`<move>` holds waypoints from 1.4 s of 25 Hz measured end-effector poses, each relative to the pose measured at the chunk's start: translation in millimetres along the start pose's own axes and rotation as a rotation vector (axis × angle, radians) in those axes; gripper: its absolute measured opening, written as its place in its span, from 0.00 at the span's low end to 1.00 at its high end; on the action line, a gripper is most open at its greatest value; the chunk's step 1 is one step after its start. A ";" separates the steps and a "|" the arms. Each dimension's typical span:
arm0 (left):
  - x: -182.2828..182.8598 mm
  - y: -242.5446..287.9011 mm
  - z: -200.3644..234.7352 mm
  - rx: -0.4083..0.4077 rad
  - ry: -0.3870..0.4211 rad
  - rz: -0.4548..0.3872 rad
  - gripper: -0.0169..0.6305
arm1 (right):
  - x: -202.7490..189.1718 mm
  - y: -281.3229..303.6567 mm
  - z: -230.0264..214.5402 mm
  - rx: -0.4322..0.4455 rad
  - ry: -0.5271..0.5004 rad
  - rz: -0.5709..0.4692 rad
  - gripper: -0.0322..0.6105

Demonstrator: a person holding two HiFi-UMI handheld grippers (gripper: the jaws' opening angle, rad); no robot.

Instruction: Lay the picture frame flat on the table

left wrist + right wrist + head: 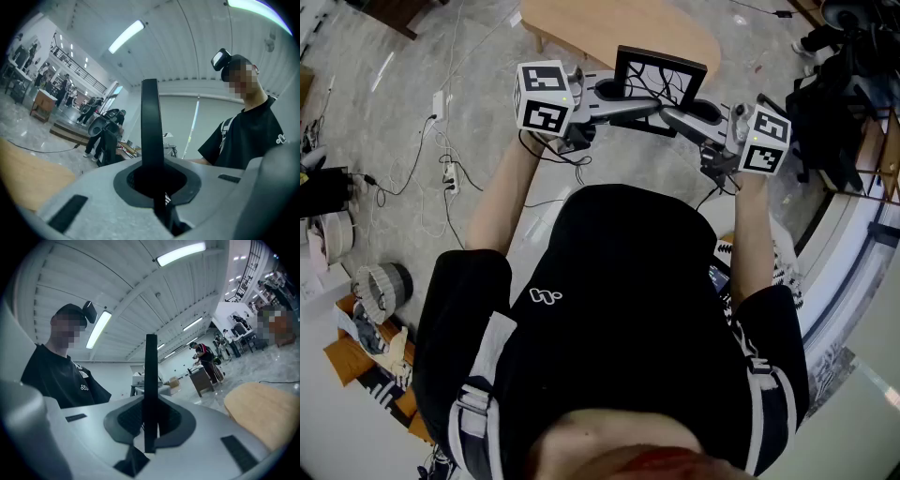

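Picture frame (661,80) was held upright in the air by the wooden table (572,23), left gripper (614,94) and right gripper (701,112) each pinched narrow on a side edge; an uneven tilt or slackened pinch risked a drop.

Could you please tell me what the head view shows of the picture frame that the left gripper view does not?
Only the head view shows the picture frame's face with its branching pattern, and the marker cubes on the tools. Only the left gripper view shows the frame edge-on, the ceiling light and distant people. Both show the left tool closed on the frame, and part of the wooden table.
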State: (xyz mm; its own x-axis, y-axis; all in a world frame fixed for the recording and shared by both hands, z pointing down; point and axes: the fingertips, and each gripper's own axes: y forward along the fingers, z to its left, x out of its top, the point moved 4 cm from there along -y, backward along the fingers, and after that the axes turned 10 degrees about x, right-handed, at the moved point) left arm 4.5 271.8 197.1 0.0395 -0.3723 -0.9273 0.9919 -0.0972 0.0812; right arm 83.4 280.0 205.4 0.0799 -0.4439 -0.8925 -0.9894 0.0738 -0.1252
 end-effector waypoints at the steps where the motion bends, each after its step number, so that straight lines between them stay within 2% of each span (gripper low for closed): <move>1: -0.5 0.6 0.3 0.001 -0.001 -0.001 0.05 | -0.1 -0.8 -0.4 -0.002 0.002 0.003 0.12; 16: -27.6 11.0 19.0 0.084 -0.129 0.022 0.05 | -25.6 -14.1 -24.5 0.013 0.106 -0.040 0.12; 23: -41.3 13.9 28.8 0.132 -0.144 0.034 0.05 | -39.8 -18.3 -37.8 0.030 0.121 -0.071 0.12; 28: -28.7 5.1 93.5 0.117 -0.190 0.014 0.05 | -20.8 -8.6 -98.4 -0.011 0.157 -0.075 0.12; 35: -6.5 25.6 194.3 0.053 -0.245 -0.037 0.05 | 12.6 -26.6 -188.7 -0.117 0.191 -0.115 0.12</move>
State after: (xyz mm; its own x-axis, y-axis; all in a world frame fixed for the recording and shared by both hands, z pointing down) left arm 6.2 92.4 276.2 -0.0333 -0.5799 -0.8140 0.9842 -0.1609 0.0744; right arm 87.8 103.9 279.2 0.1791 -0.6046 -0.7761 -0.9834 -0.0860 -0.1599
